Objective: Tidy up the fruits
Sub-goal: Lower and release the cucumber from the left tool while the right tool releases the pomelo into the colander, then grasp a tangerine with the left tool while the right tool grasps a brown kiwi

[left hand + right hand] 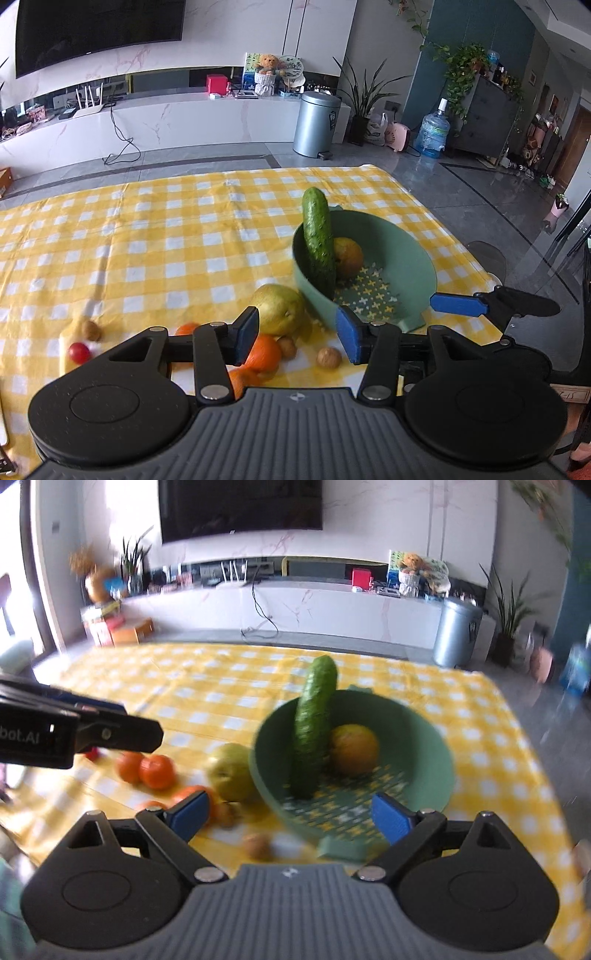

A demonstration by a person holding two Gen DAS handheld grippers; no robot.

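A green colander bowl (413,254) (428,753) stands on the yellow checked tablecloth. A cucumber (318,240) (314,731) leans upright in it beside an orange fruit (349,256) (354,749). A yellow-green pear (279,308) (231,775) lies against the bowl's left side. Tangerines (264,354) (157,771), walnuts (328,357) (258,845) and a cherry tomato (79,352) lie in front of it. My left gripper (298,334) is open and empty above the tangerines. My right gripper (291,814) is open and empty at the bowl's near rim; it also shows in the left wrist view (458,304).
The tablecloth (166,240) covers the table to its far edge. Beyond it are a grey floor, a white TV cabinet, a metal bin (317,123), a water jug (433,133) and potted plants. The left gripper (122,723) shows at the left of the right wrist view.
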